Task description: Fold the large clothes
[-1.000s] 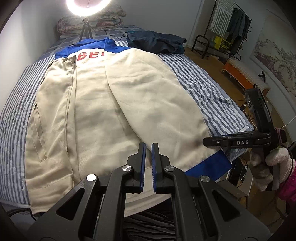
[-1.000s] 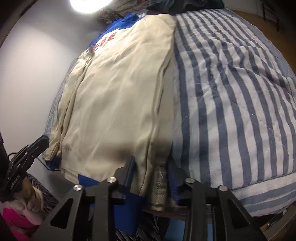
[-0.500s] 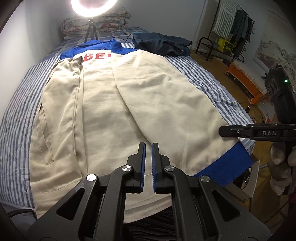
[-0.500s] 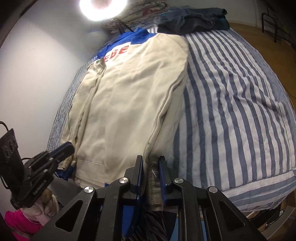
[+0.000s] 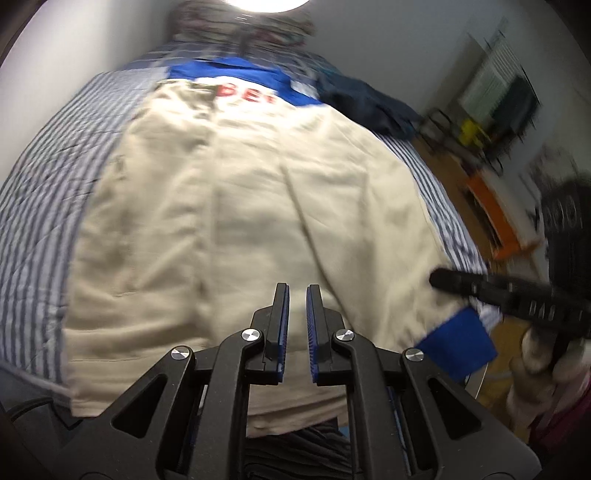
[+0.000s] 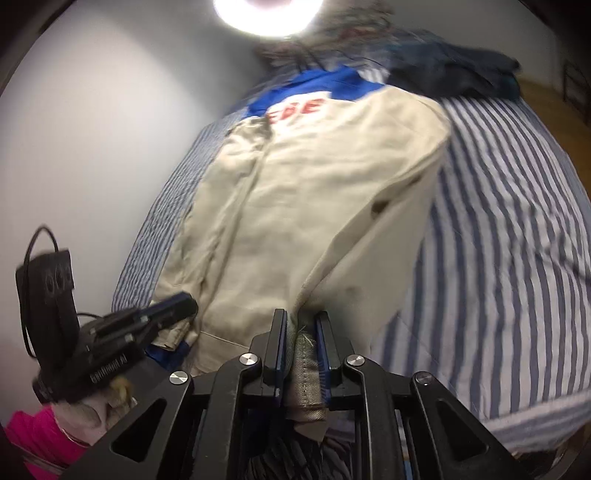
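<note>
A large cream jacket (image 5: 240, 221) with a blue collar and red letters lies inside out on a striped bed (image 5: 40, 192); it also shows in the right wrist view (image 6: 295, 221). My right gripper (image 6: 301, 325) is shut on the jacket's hem edge (image 6: 306, 365) and lifts its right panel off the bed. It shows from the side in the left wrist view (image 5: 436, 277), above the blue cuff (image 5: 458, 343). My left gripper (image 5: 296, 295) hovers over the jacket's lower middle, jaws nearly closed with a narrow gap, holding nothing; it also shows in the right wrist view (image 6: 184, 302).
A dark blue garment (image 5: 365, 107) lies at the bed's far right corner. A ring light (image 6: 266, 14) and folded quilts stand at the head. A clothes rack (image 5: 495, 96) and an orange bench (image 5: 495, 221) stand on the wooden floor to the right.
My right gripper has lifted the hem and carried the right panel inward and forward over the jacket. My left gripper has moved forward and lower over the jacket. Both views are motion-blurred.
</note>
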{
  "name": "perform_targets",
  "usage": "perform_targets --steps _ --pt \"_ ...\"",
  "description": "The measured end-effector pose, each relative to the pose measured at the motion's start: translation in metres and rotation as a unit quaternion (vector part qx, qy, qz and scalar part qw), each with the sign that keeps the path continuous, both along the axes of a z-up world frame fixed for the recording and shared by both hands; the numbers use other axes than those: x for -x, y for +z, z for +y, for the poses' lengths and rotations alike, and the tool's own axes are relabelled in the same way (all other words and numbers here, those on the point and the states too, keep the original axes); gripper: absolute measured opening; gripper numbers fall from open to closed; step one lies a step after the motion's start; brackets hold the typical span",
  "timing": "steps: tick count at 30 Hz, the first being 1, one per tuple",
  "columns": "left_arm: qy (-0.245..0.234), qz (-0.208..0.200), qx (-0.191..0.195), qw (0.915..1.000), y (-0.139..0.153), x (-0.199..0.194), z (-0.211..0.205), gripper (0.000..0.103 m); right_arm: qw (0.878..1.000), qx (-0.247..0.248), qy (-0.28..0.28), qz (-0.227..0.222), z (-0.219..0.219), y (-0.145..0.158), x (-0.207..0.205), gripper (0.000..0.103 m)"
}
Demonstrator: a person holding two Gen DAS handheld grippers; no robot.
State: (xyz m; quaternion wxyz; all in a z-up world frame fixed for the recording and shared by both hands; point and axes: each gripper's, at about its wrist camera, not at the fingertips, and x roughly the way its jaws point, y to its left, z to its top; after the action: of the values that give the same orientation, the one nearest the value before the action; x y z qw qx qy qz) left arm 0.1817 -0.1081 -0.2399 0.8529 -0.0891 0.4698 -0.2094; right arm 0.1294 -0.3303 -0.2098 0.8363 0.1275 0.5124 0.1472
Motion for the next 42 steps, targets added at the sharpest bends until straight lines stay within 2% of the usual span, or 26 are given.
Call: perform_targets --steps 6,9,13,16,17,18,19,20,21,22,25,27,31,34,38,42 --pt "0.099 0.009 0.047 0.994 0.005 -0.012 0.066 0.007 0.996 0.051 0.074 -0.02 0.06 0.002 -0.013 0.013" --pt "0.132 0.013 0.059 0.9894 0.004 -0.012 0.092 0.007 0.991 0.067 0.119 -0.017 0.095 -0.008 -0.022 0.013" --pt "0.155 0.022 0.066 0.9855 0.001 -0.005 0.113 0.007 0.985 0.074 0.157 0.007 0.129 -0.04 -0.033 0.013" --pt "0.151 0.032 0.069 0.9856 -0.005 0.0 0.117 0.008 0.978 0.093 0.183 0.035 0.15 -0.074 -0.038 0.013" --pt "0.145 0.039 0.072 0.9861 -0.008 0.0 0.116 0.016 0.976 0.099 0.188 0.037 0.152 -0.08 -0.037 0.013" --pt "0.138 0.045 0.074 0.9867 -0.011 0.0 0.113 0.025 0.977 0.094 0.187 0.037 0.151 -0.081 -0.038 0.015" --pt "0.129 0.048 0.08 0.9873 -0.013 0.001 0.109 0.043 0.979 0.076 0.187 0.038 0.147 -0.079 -0.038 0.018" --pt "0.124 0.049 0.084 0.9876 -0.014 0.004 0.105 0.049 0.98 0.059 0.187 0.041 0.143 -0.077 -0.037 0.026" --pt "0.117 0.05 0.087 0.988 -0.015 0.004 0.101 0.049 0.981 0.023 0.187 0.046 0.135 -0.07 -0.035 0.04" --pt "0.104 0.054 0.091 0.9888 -0.016 0.003 0.095 0.049 0.982 0.0 0.185 0.046 0.127 -0.064 -0.032 0.044" --pt "0.071 0.066 0.099 0.9903 -0.02 0.0 0.075 0.051 0.984 -0.026 0.175 0.025 0.102 -0.044 -0.017 0.047" --pt "0.053 0.073 0.096 0.9912 -0.024 -0.002 0.062 0.051 0.988 -0.024 0.155 0.011 0.08 -0.032 -0.012 0.052" --pt "0.025 0.093 0.083 0.992 -0.037 -0.009 0.037 0.051 0.995 -0.02 0.098 -0.004 0.038 -0.017 -0.019 0.055" --pt "0.015 0.099 0.064 0.9929 -0.045 -0.016 0.024 0.051 0.998 -0.02 0.059 -0.012 0.01 -0.009 -0.035 0.056" --pt "0.01 0.11 0.052 0.9925 -0.059 -0.024 0.017 0.051 0.999 -0.028 0.025 -0.03 -0.016 0.0 -0.065 0.074" --pt "0.0 0.112 0.048 0.9926 -0.066 -0.027 0.012 0.051 0.999 -0.037 -0.013 -0.038 -0.044 0.001 -0.106 0.075"
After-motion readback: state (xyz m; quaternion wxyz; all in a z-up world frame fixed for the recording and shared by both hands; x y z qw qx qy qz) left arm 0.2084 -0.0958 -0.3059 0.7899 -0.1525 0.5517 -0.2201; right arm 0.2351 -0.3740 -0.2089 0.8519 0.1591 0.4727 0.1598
